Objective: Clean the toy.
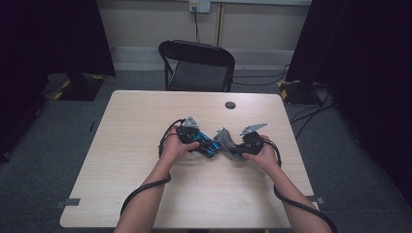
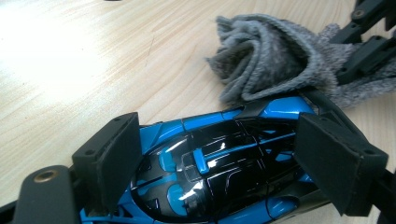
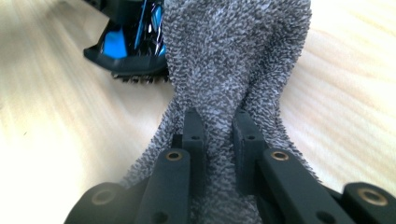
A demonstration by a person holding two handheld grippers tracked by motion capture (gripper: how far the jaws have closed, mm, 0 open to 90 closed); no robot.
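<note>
Toy car (image 1: pixel 208 145) left of cloth (image 1: pixel 226 141), touching, on table (image 1: pixel 136 145)

Your high view looks forward and down over the whole table (image 1: pixel 145 194) from a distance. Your left gripper view sits close, facing the toy car (image 2: pixel 219 163) and grey cloth (image 2: pixel 271 60). Your right gripper view, closer still, shares both: cloth (image 3: pixel 233 56), car (image 3: pixel 126 42).

From above, I hold my left gripper (image 1: pixel 198 141) around a blue and black toy car (image 1: pixel 208 145) at the middle of the pale wooden table (image 1: pixel 131 126). My right gripper (image 1: pixel 238 148) pinches a grey cloth (image 1: pixel 226 139) against the car's end. A black folding chair (image 1: pixel 197 65) stands beyond the far edge.
</note>
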